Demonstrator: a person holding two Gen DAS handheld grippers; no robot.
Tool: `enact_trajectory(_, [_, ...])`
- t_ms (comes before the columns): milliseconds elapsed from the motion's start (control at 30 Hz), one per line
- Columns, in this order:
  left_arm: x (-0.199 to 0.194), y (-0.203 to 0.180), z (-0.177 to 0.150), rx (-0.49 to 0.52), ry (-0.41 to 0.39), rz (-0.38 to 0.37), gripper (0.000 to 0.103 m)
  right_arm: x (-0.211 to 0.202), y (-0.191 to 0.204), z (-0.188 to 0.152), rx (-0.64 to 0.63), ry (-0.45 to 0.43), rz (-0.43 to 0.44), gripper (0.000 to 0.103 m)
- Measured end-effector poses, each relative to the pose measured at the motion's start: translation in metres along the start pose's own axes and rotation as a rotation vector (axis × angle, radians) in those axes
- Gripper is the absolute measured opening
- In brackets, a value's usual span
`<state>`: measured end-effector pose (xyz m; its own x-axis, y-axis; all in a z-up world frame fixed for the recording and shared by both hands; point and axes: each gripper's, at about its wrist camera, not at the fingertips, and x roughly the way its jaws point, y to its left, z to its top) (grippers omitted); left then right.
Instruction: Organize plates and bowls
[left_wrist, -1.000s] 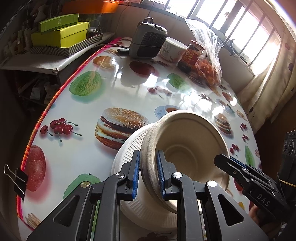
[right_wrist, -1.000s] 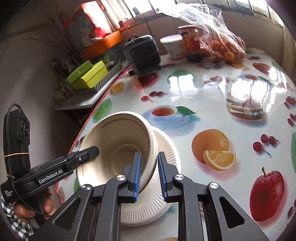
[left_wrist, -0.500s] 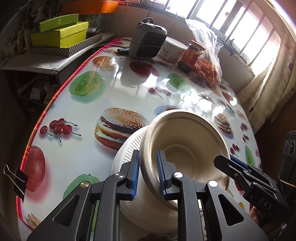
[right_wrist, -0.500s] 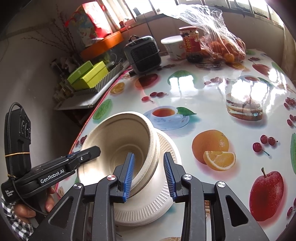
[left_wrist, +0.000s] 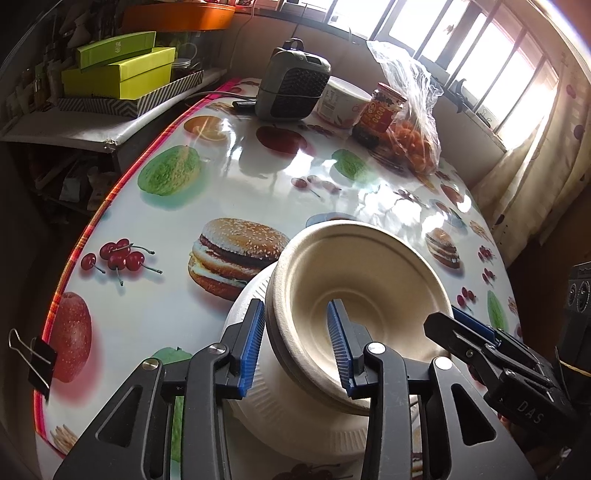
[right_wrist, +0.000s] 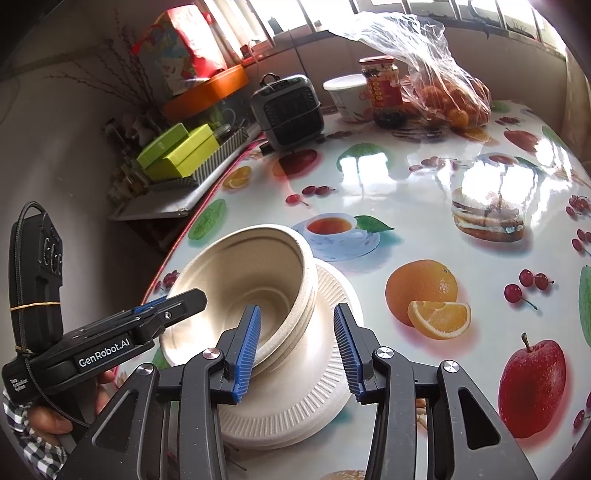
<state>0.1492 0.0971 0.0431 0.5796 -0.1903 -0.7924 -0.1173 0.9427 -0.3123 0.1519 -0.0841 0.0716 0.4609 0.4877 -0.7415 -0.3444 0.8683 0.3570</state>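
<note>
Left wrist camera first: we see our left gripper (left_wrist: 297, 343) spread apart around the near rim of the stack of beige paper bowls (left_wrist: 364, 291), one blue pad outside the rim and the other inside the bowl, with gaps between pads and rim, so it is released and grasps nothing; the bowls sit tilted on a stack of white ribbed paper plates (left_wrist: 258, 391), which rests near the table's front edge on the fruit-print tablecloth (left_wrist: 258, 177), just beside a printed hamburger; the right gripper (left_wrist: 476, 339) enters from the lower right, its tip over the far rim of the bowls; from the right wrist camera we see our right gripper (right_wrist: 297, 343) likewise wide apart, its left pad inside the bowl stack (right_wrist: 255, 280) and its right pad out over the ribbed plates (right_wrist: 295, 402), holding nothing; the left gripper (right_wrist: 162, 308) reaches in from the left, with its tip at the bowls' opposite rim; at the far end of the table stand a small grey heater (right_wrist: 290, 110), a white tub (right_wrist: 349, 96), a red-labelled jar (right_wrist: 382, 92) and a clear plastic bag of oranges (right_wrist: 447, 96); a black binder clip (left_wrist: 33, 358) grips the cloth's left edge; yellow-green boxes (left_wrist: 118, 75) lie stacked on a side shelf.
</note>
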Motion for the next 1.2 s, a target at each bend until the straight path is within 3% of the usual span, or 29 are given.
enact_trajectory(567, [-0.023,-0.005,-0.013,0.043,-0.064,0.011,0.041,-0.02,0.008,-0.011,-0.032,-0.068,-0.008,0.048])
enact_trajectory(1200, [-0.055,0.003,-0.074,0.094,-0.158,0.103,0.045,-0.055,0.015,-0.064,-0.109,-0.156,-0.033,0.053])
